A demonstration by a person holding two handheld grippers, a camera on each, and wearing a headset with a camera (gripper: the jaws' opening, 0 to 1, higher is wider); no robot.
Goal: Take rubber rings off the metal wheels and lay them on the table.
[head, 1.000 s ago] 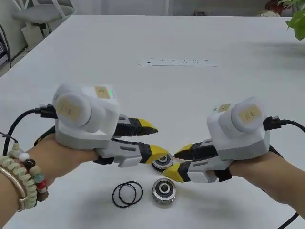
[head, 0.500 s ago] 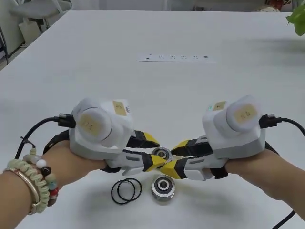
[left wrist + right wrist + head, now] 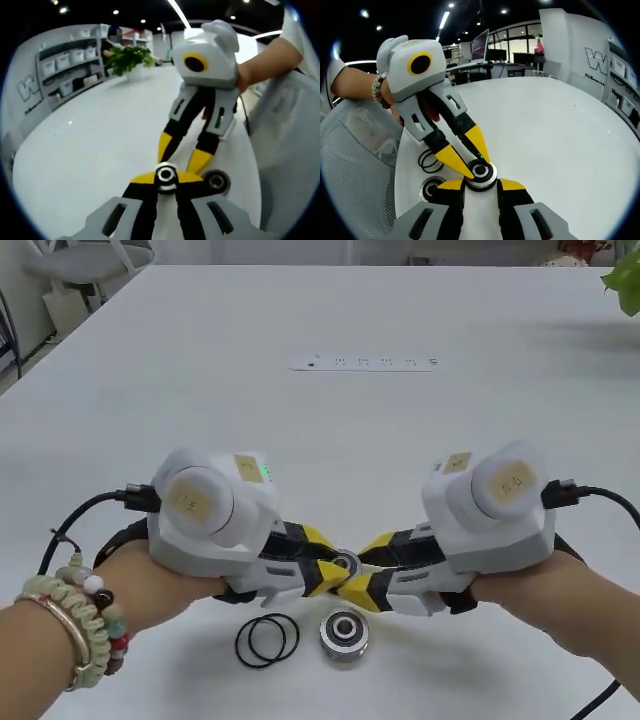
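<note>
Jaws of the left gripper (image 3: pixel 330 562) pinch a small silver metal wheel (image 3: pixel 346 563) above the white table (image 3: pixel 450 440) in the head view, with the right gripper (image 3: pixel 362 568) meeting it at the tips; a second metal wheel (image 3: pixel 344 632) and two black rubber rings (image 3: pixel 266 640) lie on the table just beside each other. Left gripper view: own tips clamp the held wheel. Right gripper view: own jaws flank it, touching; whether they squeeze, I cannot tell.
</note>
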